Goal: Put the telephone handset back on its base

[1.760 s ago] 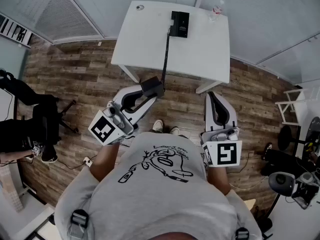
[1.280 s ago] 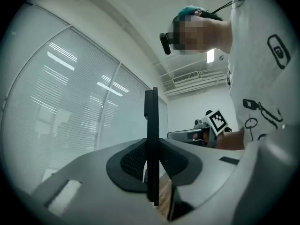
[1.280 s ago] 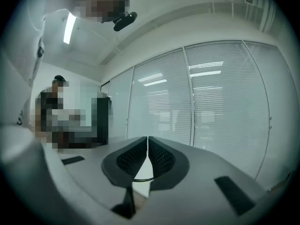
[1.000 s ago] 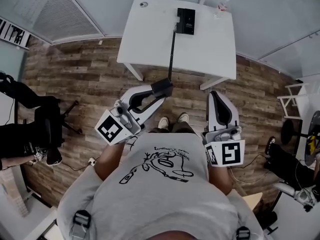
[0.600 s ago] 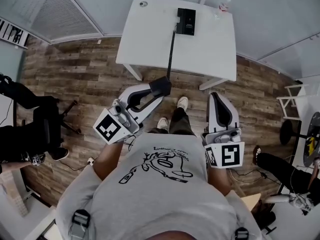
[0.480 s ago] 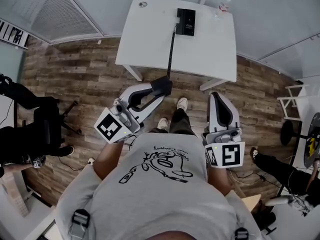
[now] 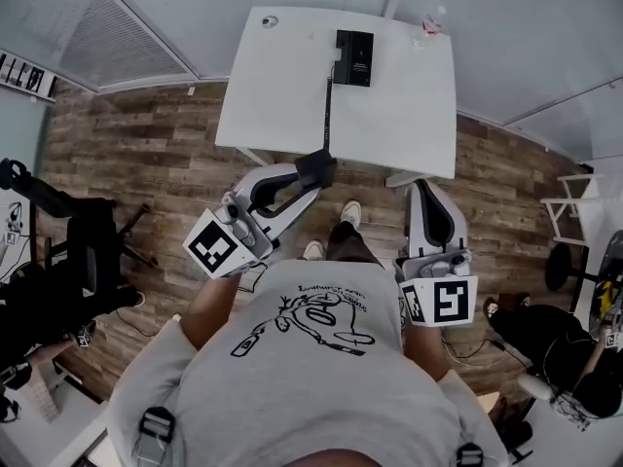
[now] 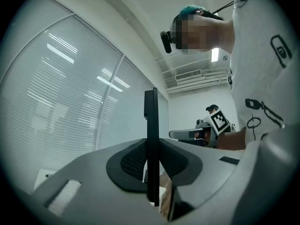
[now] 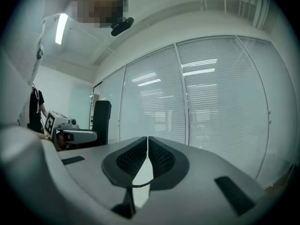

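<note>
The left claw (image 7: 311, 171) is gripping the handset (image 8: 151, 125) at the near edge of the desk (image 7: 282, 86), base (image 7: 353, 57) sitting far back; the right claw (image 9: 147, 149) is hanging clenched, empty. The stretched cord (image 7: 327, 115) risks dragging the base if tugged.

A wood-plank floor (image 7: 146, 154) in browns and greys runs underfoot. At the far side a white table (image 7: 282, 95) stands close to glazed walls hung with pale slatted blinds (image 9: 225, 107). A black office chair (image 7: 92, 246) sits at the left and a white rack (image 7: 569, 202) at the right. A bright strip light (image 9: 59, 28) glows on the white ceiling.
</note>
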The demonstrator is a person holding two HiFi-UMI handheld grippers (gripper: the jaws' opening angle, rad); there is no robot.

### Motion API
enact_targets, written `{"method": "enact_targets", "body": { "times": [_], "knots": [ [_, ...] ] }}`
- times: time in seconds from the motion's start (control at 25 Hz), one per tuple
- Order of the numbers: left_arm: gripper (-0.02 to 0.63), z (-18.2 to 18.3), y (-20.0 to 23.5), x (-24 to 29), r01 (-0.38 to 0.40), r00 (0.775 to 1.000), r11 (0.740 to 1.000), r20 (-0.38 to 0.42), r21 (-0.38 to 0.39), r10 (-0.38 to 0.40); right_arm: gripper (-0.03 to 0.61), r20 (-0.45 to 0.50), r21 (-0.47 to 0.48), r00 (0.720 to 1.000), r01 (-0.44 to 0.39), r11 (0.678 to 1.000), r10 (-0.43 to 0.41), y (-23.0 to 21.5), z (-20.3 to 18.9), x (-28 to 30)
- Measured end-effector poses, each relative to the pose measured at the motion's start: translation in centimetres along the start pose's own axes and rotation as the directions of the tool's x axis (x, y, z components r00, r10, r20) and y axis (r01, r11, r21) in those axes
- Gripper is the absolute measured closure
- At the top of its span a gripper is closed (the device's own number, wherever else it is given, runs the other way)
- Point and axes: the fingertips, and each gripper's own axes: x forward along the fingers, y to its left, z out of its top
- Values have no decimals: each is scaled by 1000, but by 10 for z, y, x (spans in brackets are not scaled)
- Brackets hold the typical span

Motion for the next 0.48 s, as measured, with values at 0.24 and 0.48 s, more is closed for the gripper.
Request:
{"method": "enact_targets", "body": {
  "times": [0.24, 0.48],
  "knots": [
    [541, -2, 22, 30, -15, 1000, 1000, -23, 1, 15, 572, 9, 6, 1000, -30, 1000, 30, -30, 2, 28],
    [541, -5, 46, 68, -27, 999, 1000, -39, 3, 27, 572, 10, 8, 998, -58, 998, 58, -70, 4, 58]
  ]
}}
